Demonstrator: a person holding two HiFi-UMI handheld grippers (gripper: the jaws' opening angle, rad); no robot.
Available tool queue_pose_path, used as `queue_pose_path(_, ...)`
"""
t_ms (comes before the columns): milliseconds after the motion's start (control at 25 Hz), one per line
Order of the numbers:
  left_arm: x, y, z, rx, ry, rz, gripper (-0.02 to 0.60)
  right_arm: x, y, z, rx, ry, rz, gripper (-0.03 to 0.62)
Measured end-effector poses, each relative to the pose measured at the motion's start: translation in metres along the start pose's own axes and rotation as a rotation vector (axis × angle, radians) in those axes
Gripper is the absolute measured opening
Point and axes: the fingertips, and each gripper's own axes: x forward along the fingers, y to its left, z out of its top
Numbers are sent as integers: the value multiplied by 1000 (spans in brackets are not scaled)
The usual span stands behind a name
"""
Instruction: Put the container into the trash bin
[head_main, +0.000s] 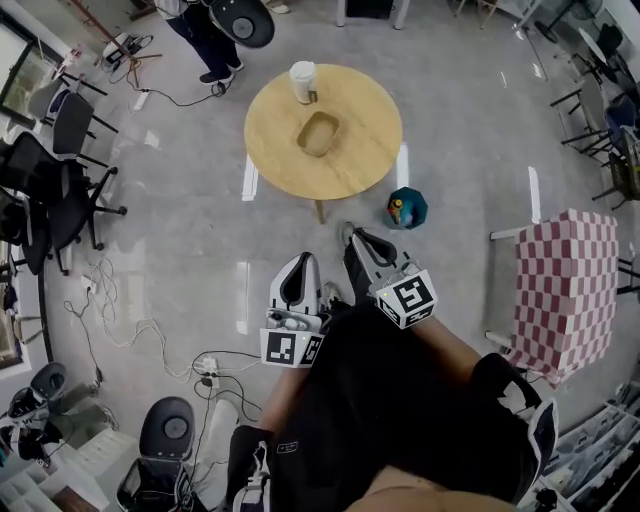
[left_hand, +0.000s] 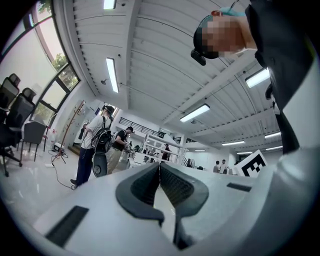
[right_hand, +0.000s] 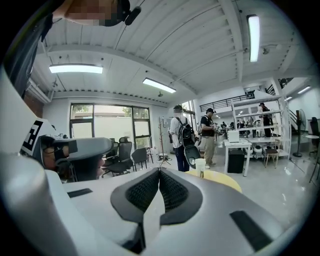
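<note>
— Where is the container (head_main: 319, 134) to be found?
— It is seen at the middle of the round table (head_main: 365, 160), upright and open-topped, touched by neither tool. A cup (head_main: 303, 82) is stood at the table's far edge, apart from it.
— And the trash bin (head_main: 407, 208)?
— It is set on the floor just beside the table's near right edge (something yellow is seen inside it), so only a short carry off the table would seem to be called for.
— How are the grippers held?
— The left gripper (head_main: 303, 262) and the right gripper (head_main: 350, 236) are carried on the near side of the table, well short of it and close to the person's body. Both pairs of jaws are pressed together with nothing between them, which is judged to be because nothing is yet within reach. The container has not yet been reached, and the jaws would have to be parted before its rim could be taken.
</note>
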Motion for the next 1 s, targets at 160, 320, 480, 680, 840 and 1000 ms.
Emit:
queue_pose_path(160, 26, 22, -4, 11, -4, 12, 12, 40, -21, -5, -3, 7, 26, 27)
queue_pose_path(320, 65, 55, 2, 30, -8, 50, 12, 85, -42, 4, -12, 9, 64, 26)
queue_pose_path(480, 109, 75, 17, 56, -30, 51, 12, 130, -70, 12, -24, 33, 91, 28)
queue_pose_path(680, 150, 99, 20, 38, -28, 84, 12, 178, -102, 7, -37, 110, 116, 28)
queue_pose_path(840, 171, 111, 12, 26, -10, 108, 12, 208, -122, -16, -50, 207, 143, 29)
queue_pose_path(1000, 188, 129, 11, 20, -3, 130, 12, 244, -136, -34, -66, 278, 164, 31)
